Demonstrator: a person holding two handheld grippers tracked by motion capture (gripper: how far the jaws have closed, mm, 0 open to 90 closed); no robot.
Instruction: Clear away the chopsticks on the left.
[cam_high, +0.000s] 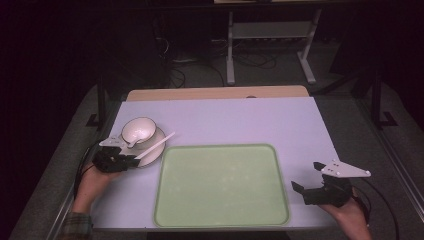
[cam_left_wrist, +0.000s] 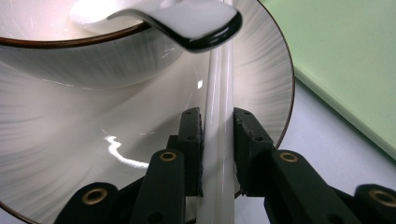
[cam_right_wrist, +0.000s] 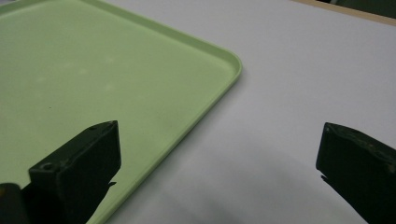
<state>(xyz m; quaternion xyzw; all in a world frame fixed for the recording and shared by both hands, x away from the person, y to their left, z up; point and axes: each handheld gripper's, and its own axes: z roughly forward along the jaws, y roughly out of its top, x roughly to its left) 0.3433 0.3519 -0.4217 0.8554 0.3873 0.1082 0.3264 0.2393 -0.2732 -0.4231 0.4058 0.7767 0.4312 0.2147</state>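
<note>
Chopsticks, a white pair lying side by side, rest slantwise across the plate at the desk's near-left, just left of the green tray; a bowl with a spoon stands on the same plate. The left tongs have closed around the pair, left pad touching, right pad apparently just touching. The right tongs gape wide and empty over the desk beside the tray's near-right corner.

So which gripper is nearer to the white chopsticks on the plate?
Left. The left gripper has the chopsticks between its pads, at the plate. The right gripper sits open beyond the green tray's far side.
</note>
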